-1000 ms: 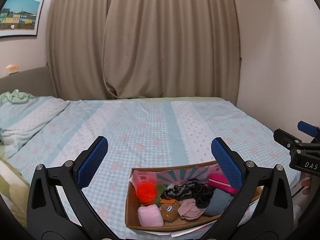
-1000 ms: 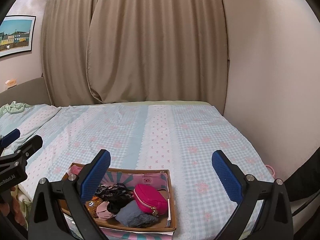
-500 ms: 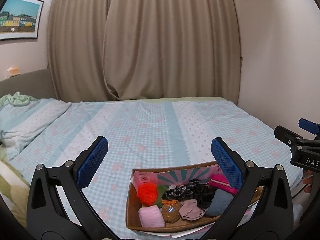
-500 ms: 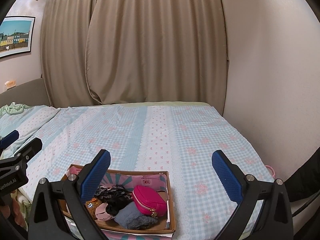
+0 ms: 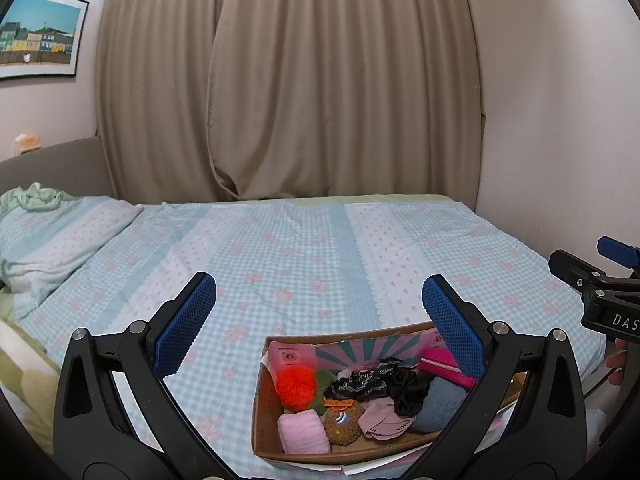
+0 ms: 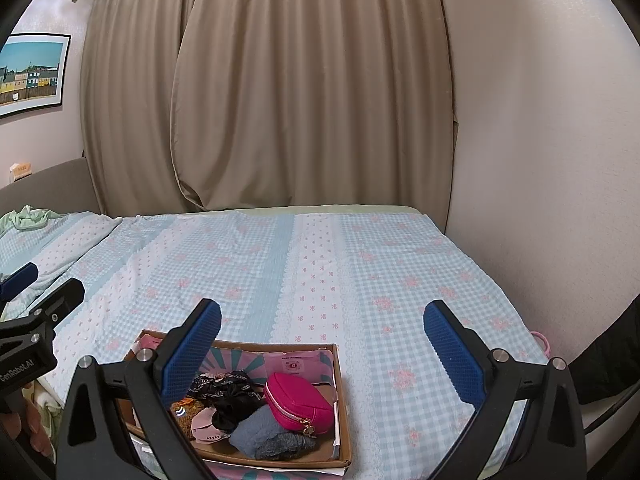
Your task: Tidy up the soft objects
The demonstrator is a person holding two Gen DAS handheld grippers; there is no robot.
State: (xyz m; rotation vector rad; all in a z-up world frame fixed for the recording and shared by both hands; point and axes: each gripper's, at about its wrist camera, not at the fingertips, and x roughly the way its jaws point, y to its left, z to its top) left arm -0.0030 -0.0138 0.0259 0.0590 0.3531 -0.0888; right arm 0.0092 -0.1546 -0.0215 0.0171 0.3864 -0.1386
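A: Quick pass. Left gripper [image 5: 320, 312] is spread wide with nothing between the pads; right gripper [image 6: 322, 338] the same, wide apart and holding nothing. Both hang above the bed [image 5: 304, 248].

B: Where are the soft things?

A: All in the cardboard box [image 5: 264, 396] at the lower centre of the left view, lower left of the right view. The bedspread around it shows no loose items.

B: Count them.

A: One orange pompom [image 5: 296, 385], one pink roll [image 5: 303, 434], one brown knitted ball [image 5: 343, 423], one green bit beside the pompom, one patterned black scrunchie [image 5: 362, 382], one plain black scrunchie [image 5: 408, 392], one pale pink mask [image 5: 382, 420], one blue fuzzy cloth [image 6: 256, 428], one magenta pouch [image 6: 298, 404]. Nine by my count, though the pile overlaps, so there may be more.

B: Stage?

A: Fits either a box about to be sorted out or one that's been filled. Can't tell which.

B: Risks?

A: The things are tangled, so a pinch on one scrunchie could drag the other or the mask along. The box is light cardboard on soft bedding, so a sideways tug could tip or slide it. The pompom may squash and slip out of the pads.
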